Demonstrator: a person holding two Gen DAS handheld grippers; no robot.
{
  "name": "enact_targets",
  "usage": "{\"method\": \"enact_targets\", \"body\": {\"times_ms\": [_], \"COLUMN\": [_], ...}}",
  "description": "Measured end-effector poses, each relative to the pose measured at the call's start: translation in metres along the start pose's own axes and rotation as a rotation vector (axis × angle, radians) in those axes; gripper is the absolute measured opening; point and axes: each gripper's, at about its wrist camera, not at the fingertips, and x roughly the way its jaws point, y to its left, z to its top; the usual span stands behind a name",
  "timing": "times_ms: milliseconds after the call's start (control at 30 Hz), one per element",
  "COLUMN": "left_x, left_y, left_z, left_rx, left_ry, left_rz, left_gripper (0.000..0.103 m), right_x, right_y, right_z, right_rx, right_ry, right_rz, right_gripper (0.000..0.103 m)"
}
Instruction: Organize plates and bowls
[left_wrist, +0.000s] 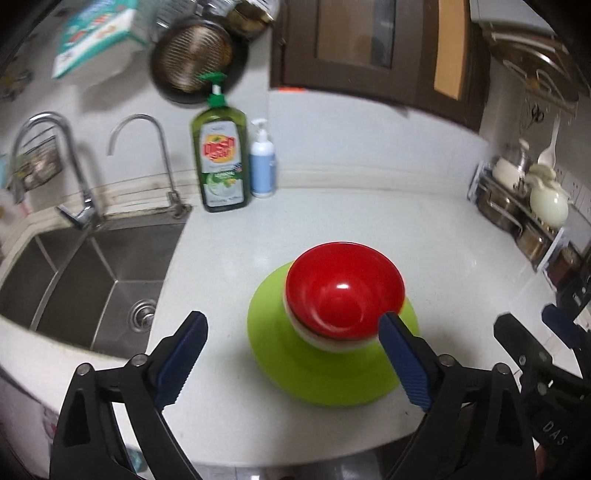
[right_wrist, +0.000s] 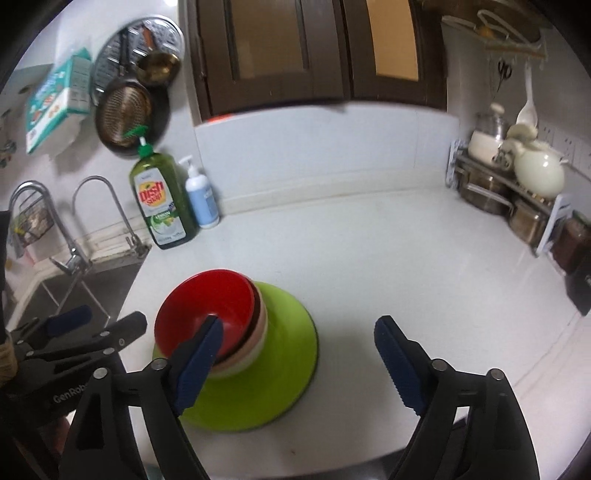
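White kitchen worktop (left_wrist: 332, 221) runs from a steel sink (left_wrist: 85, 280) on the left to a rack of pots and a cream teapot (right_wrist: 537, 173) on the right, with dark cabinet doors above. A green dish-soap bottle (left_wrist: 221, 162) and a smaller white pump bottle (left_wrist: 263, 162) stand against the back wall beside the taps.

Near the front edge of the worktop sits the task's stack: a lime-green plate (left_wrist: 332, 373) lies flat at the bottom, and on it rest nested bowls, a red bowl (left_wrist: 343, 291) uppermost with pale bowls (right_wrist: 255, 343) showing beneath its rim. Largest at the bottom and bowls nested inside one another, the pile looks arranged to stay steady and take little room.

Both tools hover above and in front of the stack, angled downward. The left gripper (left_wrist: 293, 363) has its blue-padded fingers spread wide, nothing between them. The right gripper (right_wrist: 299, 363) is likewise spread wide and empty, one finger merely overlapping the red bowl in view. Neither appears to touch the stack, which suggests the stacking is probably finished.
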Motion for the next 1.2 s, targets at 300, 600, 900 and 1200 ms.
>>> {"method": "enact_targets", "body": {"times_ms": [300, 600, 900, 1200], "left_x": [-0.088, -0.156, -0.186, -0.196], "left_y": [-0.015, -0.028, -0.034, -0.027], "left_z": [-0.055, -0.090, -0.102, -0.108], "left_rx": [0.034, 0.052, 0.081, 0.123], "left_ry": [-0.170, -0.220, -0.234, -0.234], "left_rz": [0.090, 0.115, 0.070, 0.029], "left_gripper": [0.103, 0.103, 0.103, 0.103], "right_x": [-0.069, -0.138, -0.187, -0.211], "right_y": [-0.014, -0.027, -0.035, -0.030], "right_z": [-0.042, -0.081, -0.106, -0.119], "right_rx": [-0.071, -0.081, -0.063, -0.042], "right_ry": [-0.068, -0.103, -0.140, -0.157], "right_rz": [0.016, 0.036, 0.040, -0.017], "right_gripper": [0.091, 0.091, 0.093, 0.093]}}
